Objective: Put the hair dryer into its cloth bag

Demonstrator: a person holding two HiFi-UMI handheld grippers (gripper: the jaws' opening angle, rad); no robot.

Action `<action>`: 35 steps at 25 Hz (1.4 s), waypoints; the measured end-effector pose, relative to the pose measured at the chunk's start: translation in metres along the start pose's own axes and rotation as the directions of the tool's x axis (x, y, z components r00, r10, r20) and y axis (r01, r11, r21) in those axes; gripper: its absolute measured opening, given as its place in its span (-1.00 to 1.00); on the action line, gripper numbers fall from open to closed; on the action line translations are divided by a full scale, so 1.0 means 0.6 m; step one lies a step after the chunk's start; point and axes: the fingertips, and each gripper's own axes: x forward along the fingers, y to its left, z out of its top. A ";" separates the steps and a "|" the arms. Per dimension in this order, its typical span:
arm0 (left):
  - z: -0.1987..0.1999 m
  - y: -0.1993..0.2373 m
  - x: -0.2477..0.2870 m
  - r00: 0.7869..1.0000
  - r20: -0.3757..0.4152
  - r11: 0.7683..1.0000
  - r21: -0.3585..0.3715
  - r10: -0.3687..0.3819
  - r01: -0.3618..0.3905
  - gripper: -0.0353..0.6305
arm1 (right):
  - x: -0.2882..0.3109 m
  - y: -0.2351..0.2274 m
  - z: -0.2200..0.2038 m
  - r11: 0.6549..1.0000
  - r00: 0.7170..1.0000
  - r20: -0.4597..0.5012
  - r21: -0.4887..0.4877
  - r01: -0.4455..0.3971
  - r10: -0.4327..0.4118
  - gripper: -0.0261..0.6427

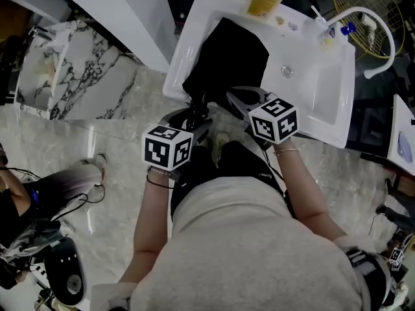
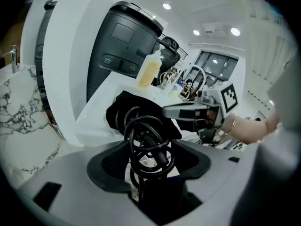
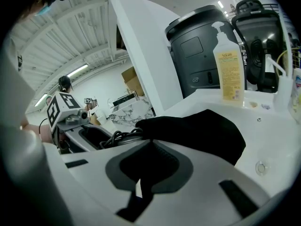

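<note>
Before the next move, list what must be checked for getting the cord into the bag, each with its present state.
1. Cord grip: left gripper shut on the coiled black power cord: ok.
2. Bag grip: right gripper pinching the edge of the black cloth bag: ok.
3. Bag mouth open towards the cord: cannot tell.
4. Hair dryer body already inside the bag: cannot tell, none shows.
5. Bag lies on the white basin, apart from the yellow plastic pump bottle: ok.
</note>
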 end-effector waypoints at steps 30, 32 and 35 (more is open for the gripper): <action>0.078 0.015 0.072 0.999 0.004 0.999 -0.010 0.053 -0.053 -0.06 | 0.005 0.023 0.030 0.997 0.998 0.027 -0.045 -0.055 0.056 -0.89; 0.080 0.024 0.078 0.997 0.007 0.997 -0.017 0.079 -0.079 -0.08 | 0.005 0.024 0.030 0.998 0.998 0.028 -0.043 -0.056 0.057 -0.89; 0.083 0.032 0.084 0.995 0.003 0.995 -0.010 0.096 -0.096 -0.08 | 0.005 0.025 0.029 0.998 0.998 0.029 -0.040 -0.057 0.059 -0.89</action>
